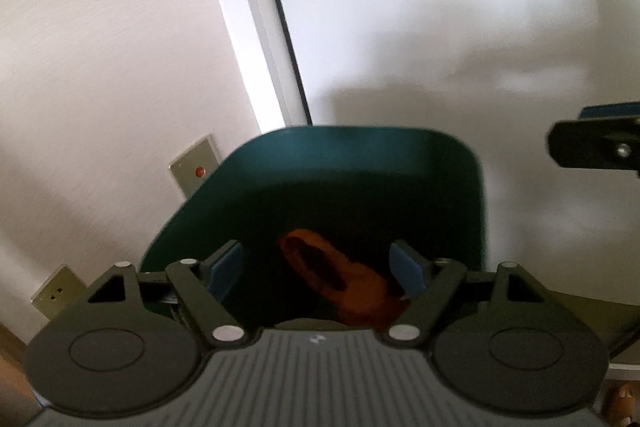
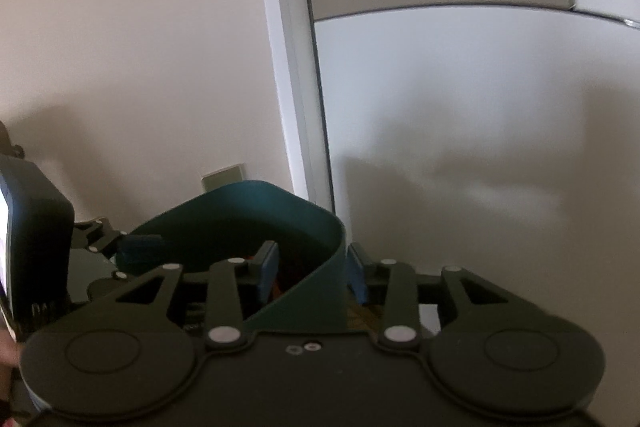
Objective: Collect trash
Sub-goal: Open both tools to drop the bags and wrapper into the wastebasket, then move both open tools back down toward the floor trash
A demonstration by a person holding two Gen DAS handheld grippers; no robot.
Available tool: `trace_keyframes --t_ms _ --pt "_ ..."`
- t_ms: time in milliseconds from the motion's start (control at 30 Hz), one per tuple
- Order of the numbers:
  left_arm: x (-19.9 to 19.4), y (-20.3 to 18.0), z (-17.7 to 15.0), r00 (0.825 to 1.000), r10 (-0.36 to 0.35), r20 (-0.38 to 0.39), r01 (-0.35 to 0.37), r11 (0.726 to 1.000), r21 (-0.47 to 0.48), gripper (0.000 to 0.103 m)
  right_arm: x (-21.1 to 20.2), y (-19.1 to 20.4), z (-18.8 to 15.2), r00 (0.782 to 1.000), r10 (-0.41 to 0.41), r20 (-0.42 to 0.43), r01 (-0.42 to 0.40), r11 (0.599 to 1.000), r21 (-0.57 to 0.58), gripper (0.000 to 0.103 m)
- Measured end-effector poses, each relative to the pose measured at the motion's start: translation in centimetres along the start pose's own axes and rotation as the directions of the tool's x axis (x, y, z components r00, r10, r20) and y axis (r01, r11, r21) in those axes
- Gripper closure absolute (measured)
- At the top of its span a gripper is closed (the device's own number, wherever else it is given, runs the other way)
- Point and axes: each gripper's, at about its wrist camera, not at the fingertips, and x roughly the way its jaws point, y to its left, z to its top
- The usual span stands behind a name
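The left gripper (image 1: pixel 318 269) is spread over the green bin (image 1: pixel 352 163). Orange trash (image 1: pixel 344 287) lies inside. The right gripper (image 2: pixel 312 267) straddles the rim, not pinching. Lift both straight up.

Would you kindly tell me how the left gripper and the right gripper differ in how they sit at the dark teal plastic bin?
The left gripper faces straight into the dark teal plastic bin, both fingers framing its inside. The right gripper straddles the bin's side wall, one finger inside and one outside. Between the left gripper's fingers an orange item shows in the bin; between the right's stands the wall. Both are open, gripping nothing.
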Motion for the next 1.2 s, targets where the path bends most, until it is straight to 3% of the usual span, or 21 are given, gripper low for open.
trace_keyframes --t_ms 433,667,900,1000,1133,1200 --pt "-9.0 -2.0 -1.0 0.992 -0.111 0.060 0.116 0.991 -0.074 0.022 -9.7 -4.3 -4.7 1.000 0.015 0.023 -0.015 1.000 -0.013 0.055" --pt "-10.9 -4.8 -2.2 0.978 -0.190 0.086 0.195 0.979 -0.058 0.022 -12.4 -6.9 -7.8 1.000 -0.009 0.007 0.009 1.000 -0.010 0.052" --pt "-12.6 -9.1 -4.9 0.952 -0.297 0.079 0.301 0.953 -0.041 0.022 -14.5 -10.2 -12.6 0.998 -0.050 -0.026 0.049 0.999 -0.020 0.050" --pt "-11.7 -11.1 -6.2 0.932 -0.357 0.061 0.360 0.932 -0.042 0.022 -14.9 -12.1 -15.3 0.995 -0.084 -0.054 0.083 0.996 -0.021 0.050" --pt "-9.6 -13.8 -8.2 0.895 -0.446 0.024 0.446 0.891 -0.083 0.002 -13.9 -15.3 -19.6 0.985 -0.122 -0.120 0.126 0.992 0.022 0.050" --pt "-8.0 -15.0 -8.9 0.879 -0.477 0.006 0.475 0.873 -0.108 0.002 -13.1 -16.8 -22.0 0.977 -0.142 -0.156 0.149 0.988 0.036 0.050"
